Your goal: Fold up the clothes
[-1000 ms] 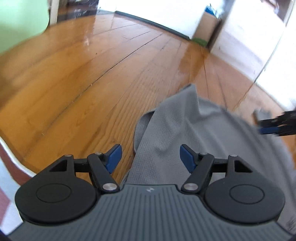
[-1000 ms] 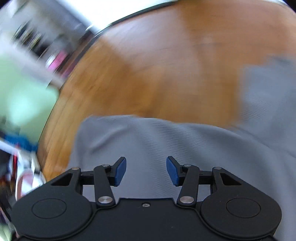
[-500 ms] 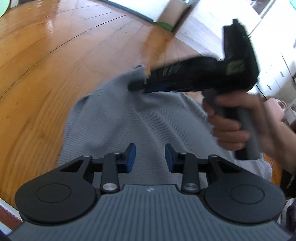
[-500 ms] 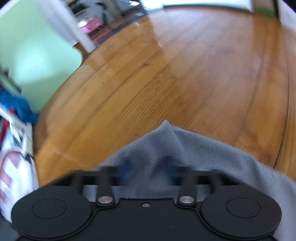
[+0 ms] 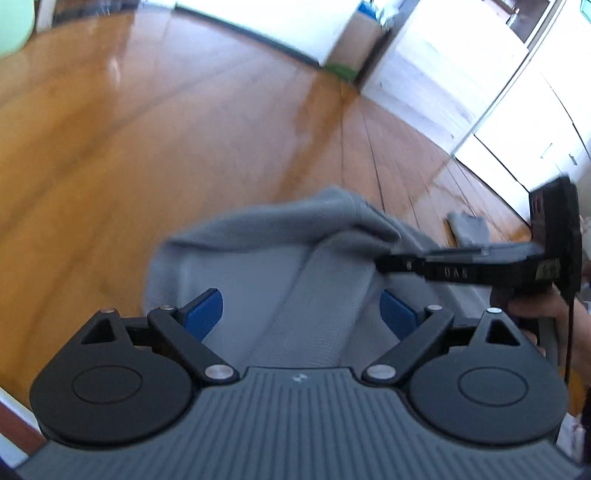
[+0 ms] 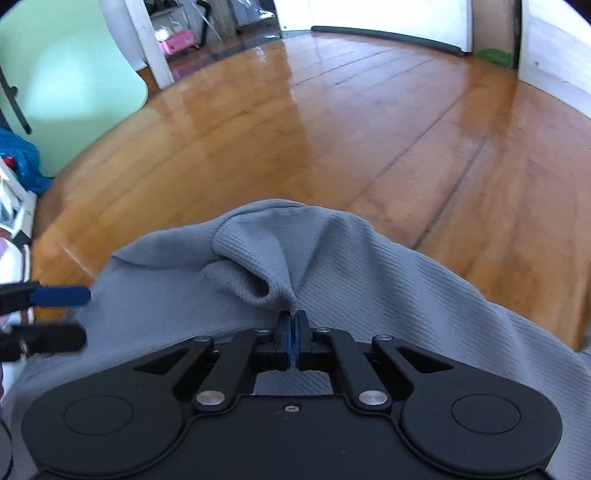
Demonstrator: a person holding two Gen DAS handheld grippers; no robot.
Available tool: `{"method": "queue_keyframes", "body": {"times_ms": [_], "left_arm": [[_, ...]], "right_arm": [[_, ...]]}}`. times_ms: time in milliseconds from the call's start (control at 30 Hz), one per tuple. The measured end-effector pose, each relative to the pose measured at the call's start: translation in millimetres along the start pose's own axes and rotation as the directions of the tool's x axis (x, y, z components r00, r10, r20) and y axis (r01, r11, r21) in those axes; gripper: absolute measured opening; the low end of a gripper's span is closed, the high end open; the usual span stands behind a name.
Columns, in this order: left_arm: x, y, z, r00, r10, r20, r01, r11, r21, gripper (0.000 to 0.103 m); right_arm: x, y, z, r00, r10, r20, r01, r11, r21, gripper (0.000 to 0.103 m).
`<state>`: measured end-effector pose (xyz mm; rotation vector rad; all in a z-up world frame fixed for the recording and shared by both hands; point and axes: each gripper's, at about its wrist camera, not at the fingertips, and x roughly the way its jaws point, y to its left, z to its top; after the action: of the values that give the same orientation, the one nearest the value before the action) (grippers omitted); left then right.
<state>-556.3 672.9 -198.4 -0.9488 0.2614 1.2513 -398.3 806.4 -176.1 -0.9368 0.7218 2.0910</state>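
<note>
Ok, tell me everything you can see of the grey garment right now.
The grey garment is a soft ribbed knit, crumpled on the wooden floor. A ribbed edge curls into a raised fold. The right gripper is shut on that fold, pulling it into a peak. The left gripper is open above it, with a fold of cloth running between its fingers. Which garment it is cannot be told.

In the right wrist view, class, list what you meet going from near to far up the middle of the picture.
Right tongs shut on the cloth → bunched grey garment → glossy wooden floor → white wall with dark baseboard.
</note>
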Motion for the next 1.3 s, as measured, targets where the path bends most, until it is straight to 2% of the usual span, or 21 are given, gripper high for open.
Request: {"method": "queue_keyframes", "body": {"times_ms": [67,133,167,200,233,267,300,333,433,500,600,667,800,900,967,1000,1033,1100,1167,1200,1300], "left_arm": [[2.3,0.6,-2.9,0.999,-0.047,-0.022,0.047,0.999,-0.013,0.089],[-3.4,1.3,-12.8,0.995,-0.090,-0.052,0.089,0.996,-0.016,0.057],[-1.8,1.9,-15.4,0.993,-0.099,-0.067,0.098,0.995,-0.020,0.040],[-0.1,1.8,-17.7,0.991,-0.106,-0.076,0.105,0.994,-0.022,0.032],[0.9,1.2,-20.0,0.990,-0.116,-0.081,0.114,0.993,-0.023,0.028],[1.8,0.6,-22.3,0.988,-0.125,-0.086,0.123,0.992,-0.024,0.022],[2.2,-2.5,-23.9,0.986,-0.135,-0.096,0.135,0.991,-0.008,0.022],[2.3,-7.0,-24.9,0.983,-0.145,-0.108,0.148,0.989,0.017,0.022],[3.4,-24.3,-31.9,0.978,-0.137,-0.160,0.159,0.979,0.131,0.022],[7.3,-33.7,-36.7,0.976,-0.120,-0.180,0.154,0.971,0.184,0.022],[9.2,-37.1,-35.4,0.973,-0.135,-0.186,0.168,0.970,0.176,0.022],[8.9,-35.3,-32.8,0.971,-0.150,-0.187,0.181,0.970,0.162,0.022],[0.7,-34.6,-32.2,0.973,-0.169,-0.157,0.195,0.966,0.168,0.022],[-10.1,-36.3,-31.0,0.978,-0.175,-0.116,0.194,0.963,0.187,0.022],[-18.5,-35.1,-29.3,0.982,-0.175,-0.074,0.187,0.962,0.198,0.023],[-23.0,-34.6,-29.3,0.984,-0.173,-0.043,0.178,0.962,0.207,0.024],[-27.2,-34.3,-30.0,0.985,-0.171,-0.011,0.169,0.961,0.217,0.026],[-35.4,-32.5,-32.1,0.992,-0.119,0.050,0.103,0.964,0.247,0.046],[-42.2,-30.0,-31.3,0.992,-0.065,0.104,0.036,0.965,0.260,0.046],[-43.8,-28.0,-27.4,0.991,-0.047,0.122,0.016,0.969,0.248,0.047],[-41.8,-19.3,-19.0,0.987,0.010,0.162,-0.041,0.981,0.187,0.062]], "right_arm": [[-3.9,0.1,5.8,0.998,-0.056,-0.014,0.057,0.997,0.048,0.015],[-11.6,-1.3,10.0,0.999,-0.040,0.036,0.036,0.995,0.095,0.017],[-16.5,-3.3,9.7,0.998,-0.011,0.061,0.004,0.993,0.120,0.021],[-21.4,-5.4,9.3,0.996,0.017,0.087,-0.030,0.989,0.145,0.034],[-25.3,-6.4,11.0,0.993,0.039,0.112,-0.058,0.983,0.174,0.041],[-28.1,-6.3,13.1,0.989,0.072,0.133,-0.096,0.977,0.189,0.045],[-30.8,-6.3,15.1,0.983,0.105,0.153,-0.135,0.970,0.204,0.051],[-26.7,-2.2,19.1,0.979,0.146,0.142,-0.173,0.964,0.202,0.052],[-8.2,8.6,24.1,0.966,0.255,0.040,-0.258,0.954,0.151,0.052],[5.0,17.7,24.5,0.993,0.119,0.006,-0.119,0.988,0.103,0.052],[11.3,22.7,23.1,0.997,0.079,0.008,-0.079,0.994,0.078,0.052],[4.6,28.1,20.1,0.996,0.081,0.041,-0.083,0.996,0.039,0.052],[14.3,40.0,27.0,1.000,0.021,-0.017,-0.022,0.998,-0.051,0.054],[24.1,28.7,41.5,0.994,0.076,-0.081,-0.071,0.996,0.061,0.061],[32.6,17.6,47.0,0.991,0.110,-0.071,-0.099,0.984,0.149,0.061],[36.9,12.0,49.8,0.990,0.127,-0.065,-0.113,0.975,0.193,0.057],[41.1,6.4,52.5,0.988,0.144,-0.058,-0.126,0.963,0.236,0.011],[42.6,1.0,52.0,0.979,0.198,-0.046,-0.184,0.958,0.220,0.002],[27.4,-1.8,44.0,0.971,0.230,0.059,-0.238,0.946,0.219,0.002],[20.2,-6.5,39.3,0.956,0.276,0.099,-0.292,0.927,0.235,0.002],[4.8,-20.7,31.2,0.930,0.314,0.190,-0.358,0.889,0.287,0.002]]}}
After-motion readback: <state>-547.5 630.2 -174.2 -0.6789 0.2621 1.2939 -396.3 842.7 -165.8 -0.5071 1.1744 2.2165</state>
